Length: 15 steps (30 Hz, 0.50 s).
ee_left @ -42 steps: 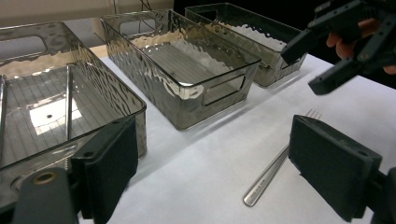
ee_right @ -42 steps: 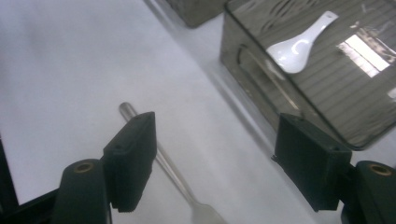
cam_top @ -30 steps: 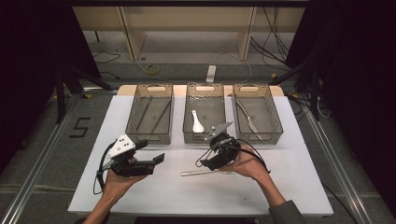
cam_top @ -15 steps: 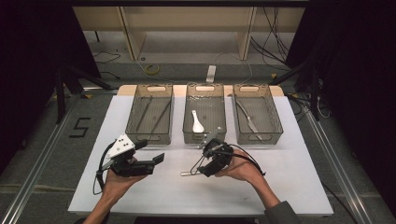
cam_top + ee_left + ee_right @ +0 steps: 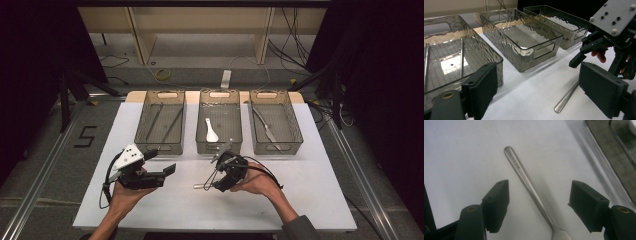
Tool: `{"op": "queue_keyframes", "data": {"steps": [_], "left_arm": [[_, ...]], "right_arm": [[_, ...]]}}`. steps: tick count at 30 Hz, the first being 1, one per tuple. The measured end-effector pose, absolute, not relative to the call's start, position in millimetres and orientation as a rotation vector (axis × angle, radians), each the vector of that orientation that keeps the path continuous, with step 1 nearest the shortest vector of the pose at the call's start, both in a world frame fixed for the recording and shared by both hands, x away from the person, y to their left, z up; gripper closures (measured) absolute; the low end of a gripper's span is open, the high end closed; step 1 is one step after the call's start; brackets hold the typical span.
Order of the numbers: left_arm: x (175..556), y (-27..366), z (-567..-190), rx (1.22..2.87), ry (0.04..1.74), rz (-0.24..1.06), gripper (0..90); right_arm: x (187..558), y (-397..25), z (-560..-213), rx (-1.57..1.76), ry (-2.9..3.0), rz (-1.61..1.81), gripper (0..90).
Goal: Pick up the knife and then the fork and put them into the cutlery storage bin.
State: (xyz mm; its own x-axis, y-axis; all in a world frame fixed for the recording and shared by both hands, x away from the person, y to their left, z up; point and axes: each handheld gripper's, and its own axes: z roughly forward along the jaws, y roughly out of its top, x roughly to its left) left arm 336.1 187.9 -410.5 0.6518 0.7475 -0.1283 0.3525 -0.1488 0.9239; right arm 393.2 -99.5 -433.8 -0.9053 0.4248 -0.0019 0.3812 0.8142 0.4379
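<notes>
The white table (image 5: 300,200) holds three clear bins (image 5: 219,127) along its far side. In front of the middle bin lies a metal fork (image 5: 529,185), flat on the table. The right gripper (image 5: 220,175) is right over it, jaws wide open, one on each side of the handle. The fork's long handle points to about 11 o'clock in the right gripper view. The left gripper (image 5: 162,170) waits off to the side, open too, holding nothing.
</notes>
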Motion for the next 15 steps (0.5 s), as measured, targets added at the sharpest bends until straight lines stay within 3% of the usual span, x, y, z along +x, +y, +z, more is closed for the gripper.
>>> {"op": "queue_keyframes", "data": {"steps": [15], "left_arm": [[335.8,188.4,-410.0,1.75,0.889,0.441,15.4]], "right_arm": [[397.2,-99.7,-444.6,0.647,2.938,0.598,39.9]]}}
